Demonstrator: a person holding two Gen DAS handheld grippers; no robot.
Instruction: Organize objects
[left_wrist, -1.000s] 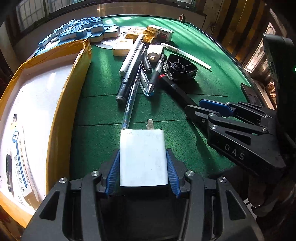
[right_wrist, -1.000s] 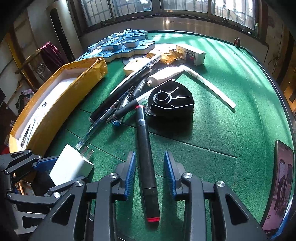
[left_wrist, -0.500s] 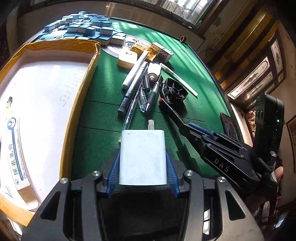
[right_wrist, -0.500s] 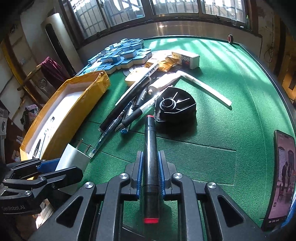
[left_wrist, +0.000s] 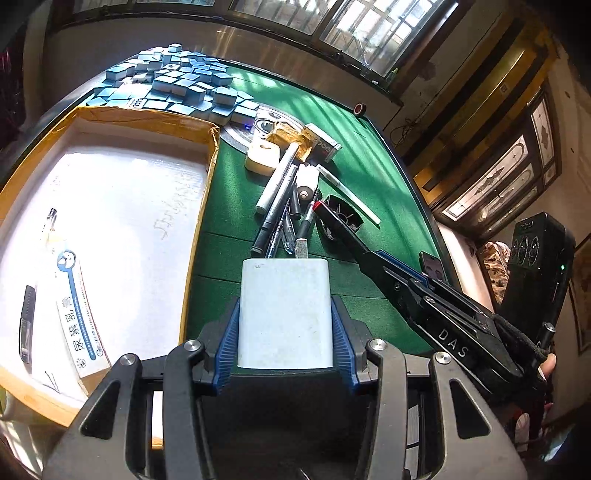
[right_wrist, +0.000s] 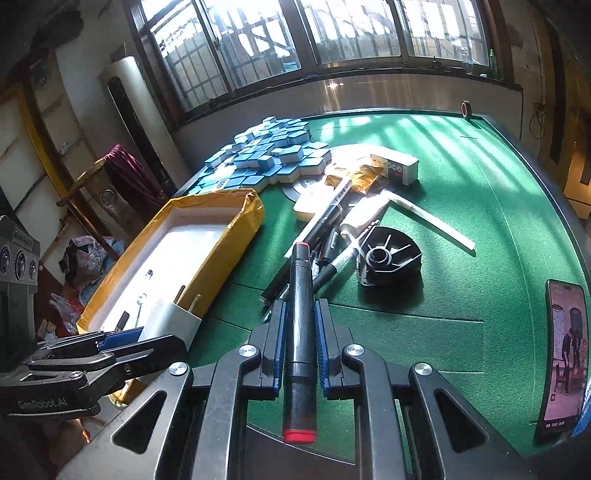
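Both grippers lifted off the felt, left gripper (left_wrist: 284, 332) jaws clamping charger (left_wrist: 286, 314), right gripper (right_wrist: 300, 347) jaws pinching marker (right_wrist: 301, 325).

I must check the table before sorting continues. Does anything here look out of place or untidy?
Yes. The pens lie in a crossed heap on the green table, not sorted. The blue tiles are scattered loosely behind the box. Nothing looks spilled or broken.

Home games room — green-felt mahjong table (right_wrist: 461, 177), blue tiles (right_wrist: 269, 151), barred windows (right_wrist: 332, 33)
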